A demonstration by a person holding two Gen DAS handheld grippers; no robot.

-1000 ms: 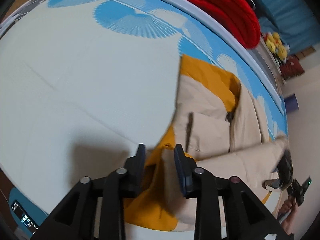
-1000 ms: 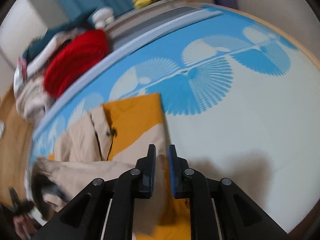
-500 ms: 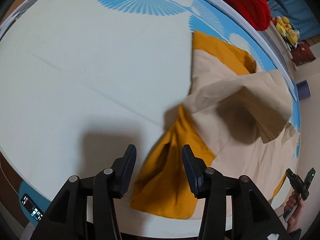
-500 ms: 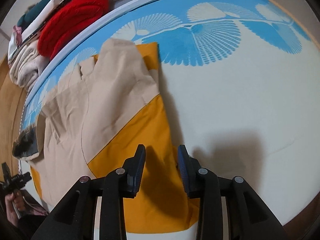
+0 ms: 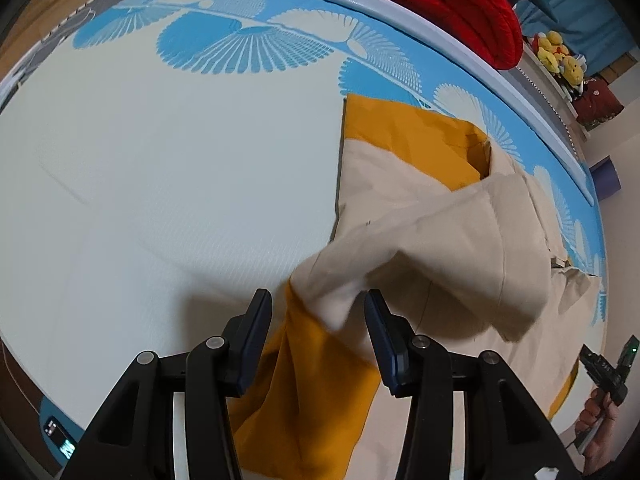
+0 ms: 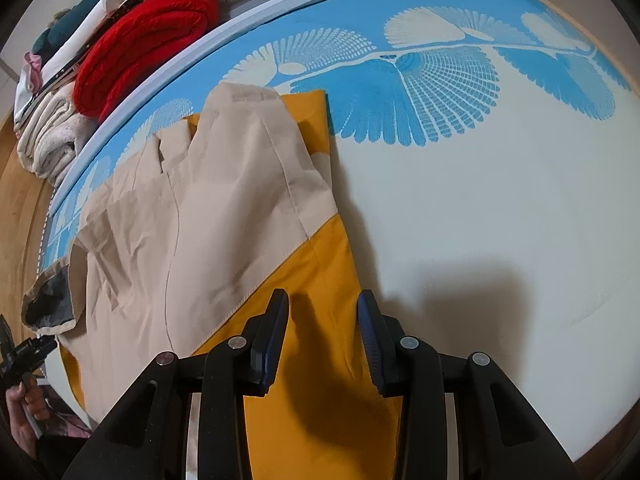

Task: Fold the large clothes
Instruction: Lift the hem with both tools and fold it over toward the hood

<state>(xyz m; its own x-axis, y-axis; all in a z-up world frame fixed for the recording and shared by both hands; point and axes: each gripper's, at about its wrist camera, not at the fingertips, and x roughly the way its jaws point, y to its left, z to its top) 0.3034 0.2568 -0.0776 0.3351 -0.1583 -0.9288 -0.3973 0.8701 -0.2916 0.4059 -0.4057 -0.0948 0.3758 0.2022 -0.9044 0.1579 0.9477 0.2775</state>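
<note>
Left gripper (image 5: pixel 318 308), its jaws just having opened, stands spread over the jacket (image 5: pixel 420 216); a beige sleeve end lies between the fingers, unpinched. That tan-and-mustard jacket lies on the bed (image 5: pixel 160 184).

Right gripper (image 6: pixel 323 312), likewise just opened, hangs spread above the jacket's (image 6: pixel 192 240) mustard hem, pinching nothing. Red blanket (image 6: pixel 144 40) sits beyond the bed (image 6: pixel 480 208) edge.

- Jacket (image 6: pixel 224 216): matt woven cloth, beige and mustard, lightly creased.
- Mattress (image 5: pixel 168 184): finely textured matt fabric.
- Red blanket (image 6: pixel 140 40), upper left: thick ribbed knit.
</note>
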